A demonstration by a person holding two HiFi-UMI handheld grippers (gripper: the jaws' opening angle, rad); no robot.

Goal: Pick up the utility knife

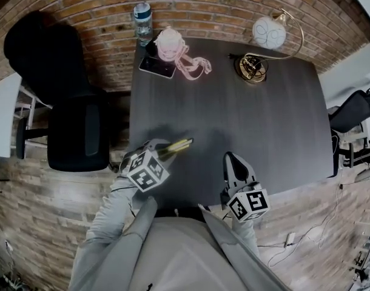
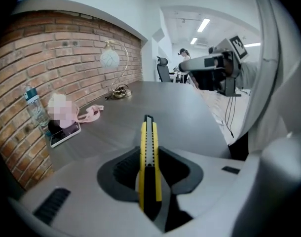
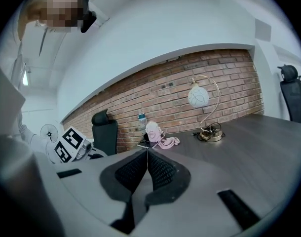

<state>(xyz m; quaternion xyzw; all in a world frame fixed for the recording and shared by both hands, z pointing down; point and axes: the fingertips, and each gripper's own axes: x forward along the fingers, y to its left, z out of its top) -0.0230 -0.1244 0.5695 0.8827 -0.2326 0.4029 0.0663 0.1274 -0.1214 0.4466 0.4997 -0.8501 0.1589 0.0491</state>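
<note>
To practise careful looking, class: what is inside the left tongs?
A yellow-and-black utility knife, clamped on edge between the left tongs, tip pointing out over the table. The pads cover its gripped sides.

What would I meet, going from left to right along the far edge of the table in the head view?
water bottle → pink object with a strap → lamp. The phone is left out, because it overlaps both the bottle and the pink object.
</note>
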